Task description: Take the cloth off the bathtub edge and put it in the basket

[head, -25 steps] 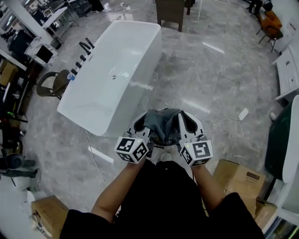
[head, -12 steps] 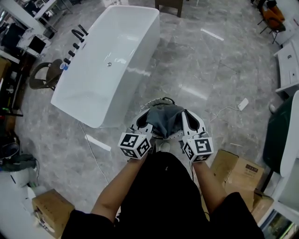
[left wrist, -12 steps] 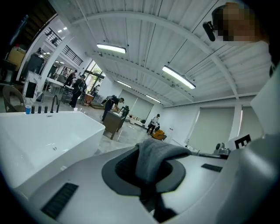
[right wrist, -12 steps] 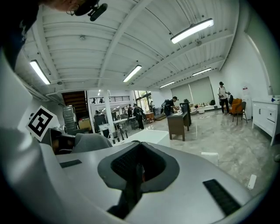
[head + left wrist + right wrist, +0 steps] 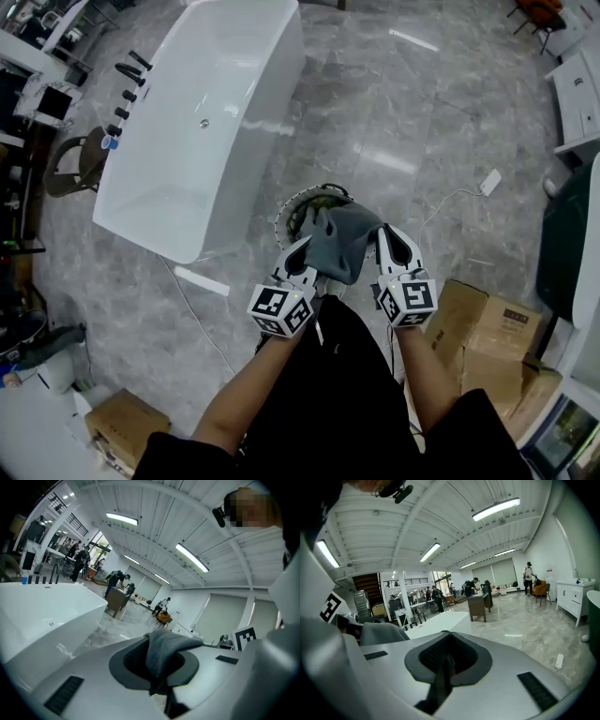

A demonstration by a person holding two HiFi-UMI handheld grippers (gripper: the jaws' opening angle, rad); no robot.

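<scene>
Grey cloth is held above the round basket, which is set on the marble floor near the end of the white bathtub. The left gripper jaws are clamped on one cloth edge. The right gripper jaws are pressed together at the cloth's other side; no cloth is seen between them.
</scene>
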